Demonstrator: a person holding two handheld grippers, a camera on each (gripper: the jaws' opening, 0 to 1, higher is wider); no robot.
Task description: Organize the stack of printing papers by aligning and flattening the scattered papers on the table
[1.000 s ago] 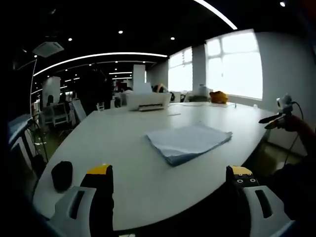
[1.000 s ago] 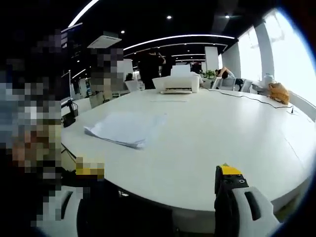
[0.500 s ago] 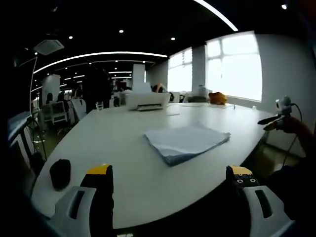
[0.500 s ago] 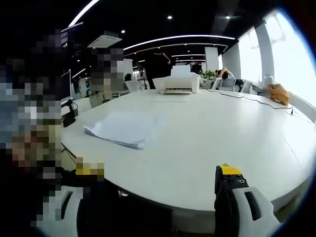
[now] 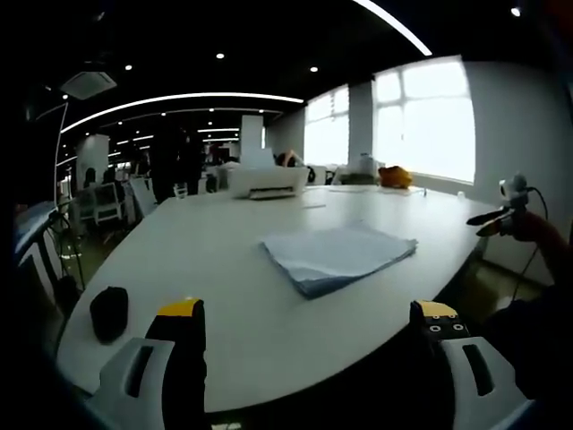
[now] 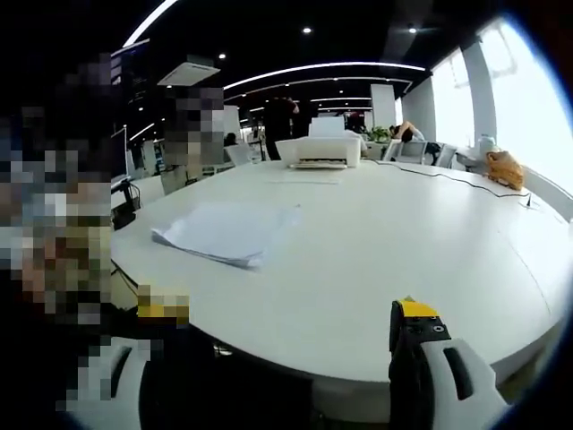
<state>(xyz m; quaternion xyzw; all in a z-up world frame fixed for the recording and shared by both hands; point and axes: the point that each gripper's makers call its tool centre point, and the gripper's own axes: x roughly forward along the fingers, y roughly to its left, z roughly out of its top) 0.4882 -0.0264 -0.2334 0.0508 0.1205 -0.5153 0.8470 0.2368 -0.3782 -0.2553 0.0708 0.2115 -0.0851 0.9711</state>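
White printer (image 5: 267, 183) at far end of surface (image 5: 224, 269). Small black object (image 5: 108, 313) near left edge. Orange item (image 5: 396, 176) by the windows (image 5: 425, 121).

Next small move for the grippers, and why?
Probably bring both grippers forward to the loose stack of white printing paper: the left gripper and right gripper hang open off the white oval table, and the sheets lie fanned, edges misaligned.
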